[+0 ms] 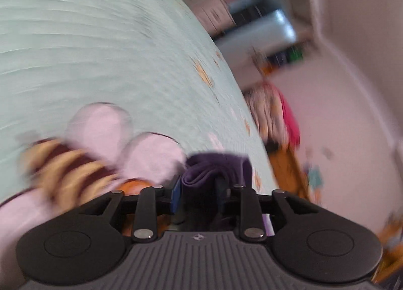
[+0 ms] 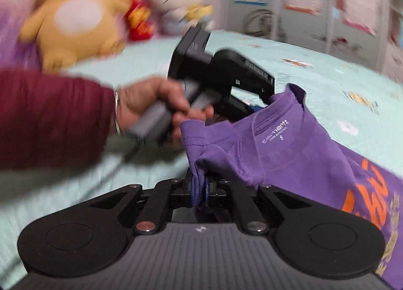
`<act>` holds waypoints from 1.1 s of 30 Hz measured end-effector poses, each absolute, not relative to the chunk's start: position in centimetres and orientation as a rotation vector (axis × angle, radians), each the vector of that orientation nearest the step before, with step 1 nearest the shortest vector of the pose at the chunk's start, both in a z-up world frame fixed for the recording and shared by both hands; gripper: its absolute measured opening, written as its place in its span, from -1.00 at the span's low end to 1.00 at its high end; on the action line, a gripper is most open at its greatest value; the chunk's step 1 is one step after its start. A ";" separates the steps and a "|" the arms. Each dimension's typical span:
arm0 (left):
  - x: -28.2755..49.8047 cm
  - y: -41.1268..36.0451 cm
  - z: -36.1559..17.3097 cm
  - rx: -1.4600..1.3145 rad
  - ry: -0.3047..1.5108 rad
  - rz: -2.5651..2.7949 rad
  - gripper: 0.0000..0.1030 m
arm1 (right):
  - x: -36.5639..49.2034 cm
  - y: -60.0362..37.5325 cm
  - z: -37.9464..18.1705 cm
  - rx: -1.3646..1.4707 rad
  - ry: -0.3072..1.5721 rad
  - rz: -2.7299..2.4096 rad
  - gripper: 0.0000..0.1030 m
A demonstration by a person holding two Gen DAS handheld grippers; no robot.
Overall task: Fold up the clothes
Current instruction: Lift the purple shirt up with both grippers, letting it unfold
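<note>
Both grippers are clamping the soft, light purple T-shirt (image 2: 289, 149): right gripper (image 2: 200, 189) at 6 o'clock on bunched shoulder fabric, left gripper (image 1: 199, 189) likewise.

Soft purple cotton T-shirt (image 2: 289, 154), matt, with a ribbed collar and an orange print. It lies on a pale green quilted cloth bedspread (image 2: 327, 76). Beyond the shirt, the left tool (image 2: 259, 103) is matt black plastic, and further back sits a fuzzy yellow plush bear (image 2: 73, 20).

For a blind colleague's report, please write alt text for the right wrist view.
The right gripper fingers pinch a purple T-shirt near its collar, over a light green bedspread. A hand in a dark red sleeve holds the left gripper at the collar too; plush toys lie behind.
</note>
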State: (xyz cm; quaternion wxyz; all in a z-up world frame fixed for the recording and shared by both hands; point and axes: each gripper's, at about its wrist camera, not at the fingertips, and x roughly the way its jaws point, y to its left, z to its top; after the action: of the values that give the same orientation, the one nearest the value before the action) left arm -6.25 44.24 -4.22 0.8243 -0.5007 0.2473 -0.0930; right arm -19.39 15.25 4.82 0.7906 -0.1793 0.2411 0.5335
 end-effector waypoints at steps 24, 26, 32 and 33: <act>-26.7 28.9 -0.9 -1.065 0.397 0.409 0.76 | -9.7 -14.0 0.9 0.670 0.955 0.785 0.16; -26.0 28.5 -0.8 -1.093 0.393 0.402 0.81 | -8.9 -13.3 0.6 0.702 0.967 0.813 0.21; -24.7 28.5 -1.0 -1.204 0.404 0.333 0.37 | -6.8 -11.7 0.5 0.773 1.034 0.845 0.19; -24.4 29.0 -1.5 -1.222 0.422 0.328 -0.37 | -6.7 -11.7 0.6 0.771 1.044 0.839 0.15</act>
State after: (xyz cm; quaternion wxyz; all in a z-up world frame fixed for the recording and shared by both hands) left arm -24.37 29.05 -1.46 0.7856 -0.5668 0.1959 0.1521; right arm -6.73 -11.71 0.56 0.7161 0.3482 0.4715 0.3789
